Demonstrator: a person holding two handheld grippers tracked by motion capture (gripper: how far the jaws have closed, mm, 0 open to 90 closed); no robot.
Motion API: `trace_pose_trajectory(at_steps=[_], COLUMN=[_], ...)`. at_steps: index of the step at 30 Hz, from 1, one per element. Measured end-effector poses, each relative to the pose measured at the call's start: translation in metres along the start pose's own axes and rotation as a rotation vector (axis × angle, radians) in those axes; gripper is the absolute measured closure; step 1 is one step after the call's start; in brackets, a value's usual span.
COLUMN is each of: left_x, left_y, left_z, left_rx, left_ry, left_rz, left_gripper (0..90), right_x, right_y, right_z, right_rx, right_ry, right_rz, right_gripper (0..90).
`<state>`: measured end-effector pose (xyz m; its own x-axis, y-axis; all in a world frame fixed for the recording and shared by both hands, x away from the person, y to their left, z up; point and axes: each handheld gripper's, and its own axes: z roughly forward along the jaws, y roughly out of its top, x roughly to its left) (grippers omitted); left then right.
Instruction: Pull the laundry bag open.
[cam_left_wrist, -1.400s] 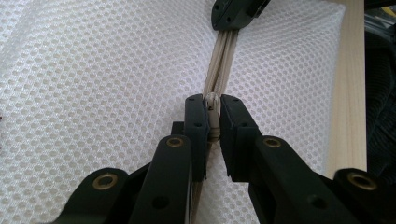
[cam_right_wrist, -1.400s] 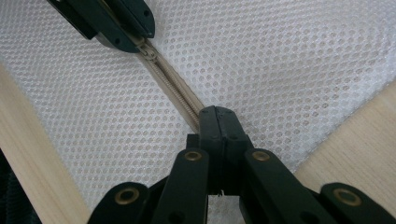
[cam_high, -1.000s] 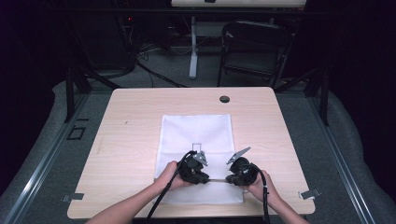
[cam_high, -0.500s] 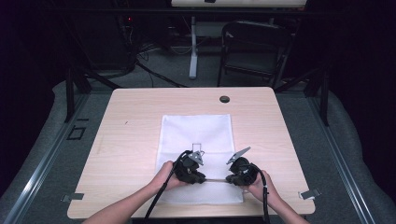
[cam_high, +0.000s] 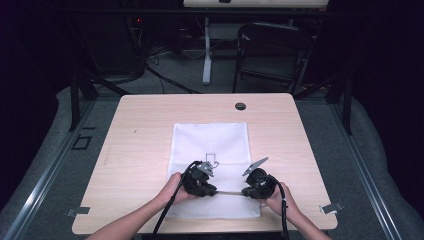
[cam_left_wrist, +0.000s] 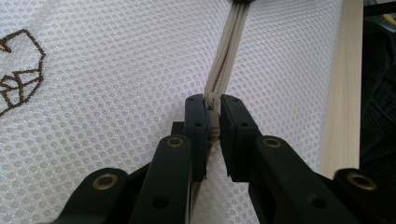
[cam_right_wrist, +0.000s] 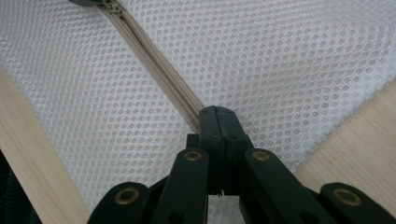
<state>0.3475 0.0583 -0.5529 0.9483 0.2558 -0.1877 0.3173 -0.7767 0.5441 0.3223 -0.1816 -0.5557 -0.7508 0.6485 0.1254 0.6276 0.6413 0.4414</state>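
A white mesh bag (cam_high: 210, 142) lies flat on the wooden table (cam_high: 140, 130), with a small dark logo (cam_high: 212, 159) at its middle. A beige zipper (cam_high: 230, 193) runs across the bag's near end between my two grippers. My left gripper (cam_high: 215, 192) is shut on the zipper slider (cam_left_wrist: 214, 123), its jaws pinching it from both sides (cam_left_wrist: 213, 116). The zipper tape (cam_left_wrist: 229, 51) stretches away from it. My right gripper (cam_high: 245, 193) is shut on the zipper's end (cam_right_wrist: 217, 122), and the closed zipper teeth (cam_right_wrist: 154, 60) lead off toward the left gripper.
A black round grommet (cam_high: 240, 106) sits at the table's far edge. Bare wood (cam_right_wrist: 359, 135) shows just beyond the bag's corner. Metal clips (cam_high: 331, 207) mark the near table corners. A dark chair (cam_high: 270, 50) and a stand stand behind the table.
My left gripper has shifted slightly left along the zipper line. The right gripper has stayed in place.
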Motion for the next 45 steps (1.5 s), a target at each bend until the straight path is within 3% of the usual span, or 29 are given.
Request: trace_pose_trajectory(at_steps=[11, 19, 38, 45], left_x=[0.002, 0.0, 0.003, 0.004], left_y=[-0.008, -0.007, -0.019, -0.023], left_z=[-0.005, -0.007, -0.016, -0.019], left_rx=[-0.014, 0.006, -0.005, -0.014], left_ry=[-0.001, 0.017, 0.017, 0.019], left_rz=[-0.016, -0.006, -0.019, -0.028], left_gripper=[81.7, 81.7, 81.8, 81.8], right_x=[0.0, 0.0, -0.003, 0.0], right_y=[0.001, 0.002, 0.001, 0.002], right_z=[0.0, 0.0, 0.0, 0.0], right_rx=[0.008, 0.019, 0.016, 0.023], right_ry=[0.001, -0.01, 0.011, -0.004], right_rz=[-0.01, -0.029, -0.013, -0.036], right_gripper=[90.0, 90.0, 90.0, 90.0])
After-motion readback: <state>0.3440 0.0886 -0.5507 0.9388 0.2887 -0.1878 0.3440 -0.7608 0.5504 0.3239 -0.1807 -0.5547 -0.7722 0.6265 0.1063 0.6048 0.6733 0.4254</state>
